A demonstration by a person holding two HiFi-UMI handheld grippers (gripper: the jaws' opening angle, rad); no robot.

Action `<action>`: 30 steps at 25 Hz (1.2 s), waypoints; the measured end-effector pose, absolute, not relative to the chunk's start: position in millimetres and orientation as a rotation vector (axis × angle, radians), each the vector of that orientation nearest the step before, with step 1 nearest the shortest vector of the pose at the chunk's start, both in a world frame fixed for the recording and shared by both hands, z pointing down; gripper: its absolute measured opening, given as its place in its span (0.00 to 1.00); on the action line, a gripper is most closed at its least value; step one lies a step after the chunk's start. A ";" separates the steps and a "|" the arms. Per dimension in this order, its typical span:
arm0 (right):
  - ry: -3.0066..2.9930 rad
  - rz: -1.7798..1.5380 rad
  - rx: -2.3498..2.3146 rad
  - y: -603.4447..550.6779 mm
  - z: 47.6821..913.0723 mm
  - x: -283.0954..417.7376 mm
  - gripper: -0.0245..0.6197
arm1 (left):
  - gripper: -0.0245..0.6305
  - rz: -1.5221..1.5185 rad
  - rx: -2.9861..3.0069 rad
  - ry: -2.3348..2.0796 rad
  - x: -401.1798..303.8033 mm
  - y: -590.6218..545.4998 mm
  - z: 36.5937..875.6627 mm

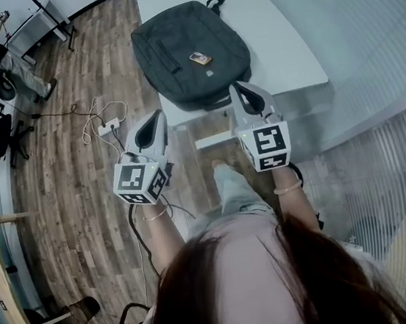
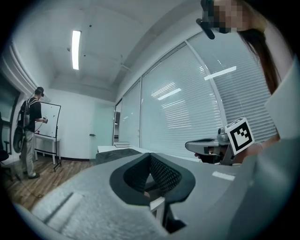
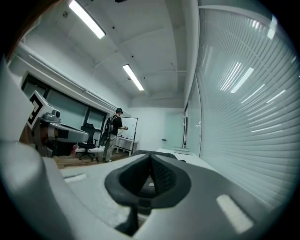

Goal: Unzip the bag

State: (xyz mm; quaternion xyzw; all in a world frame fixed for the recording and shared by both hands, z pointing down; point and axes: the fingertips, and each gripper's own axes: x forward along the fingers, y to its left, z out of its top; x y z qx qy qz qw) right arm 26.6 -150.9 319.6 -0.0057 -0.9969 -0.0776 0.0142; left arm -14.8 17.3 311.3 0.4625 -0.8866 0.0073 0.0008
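Jaws shut on nothing, the left gripper (image 1: pixel 157 117) and right gripper (image 1: pixel 241 90) are held just short of the bag (image 1: pixel 189 48) on the table (image 1: pixel 281 21); its zipper pull must next be reached and pinched.

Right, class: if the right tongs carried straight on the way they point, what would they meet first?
Most likely the near edge of the black bag on the white table: the right tongs, shut and empty, point level at it, though depth is unclear.
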 end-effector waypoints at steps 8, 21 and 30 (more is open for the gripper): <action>-3.108 -0.271 0.010 -140.3 320.8 39.9 0.04 | 0.05 0.009 1.428 -2.820 0.7 26.7 308.0; -3.086 -0.375 0.003 -128.1 316.0 51.0 0.04 | 0.05 0.008 1.433 -2.843 11.8 27.4 307.5; -3.082 -0.414 -0.001 -124.8 311.8 48.5 0.04 | 0.05 0.049 1.402 -2.875 9.4 33.6 300.7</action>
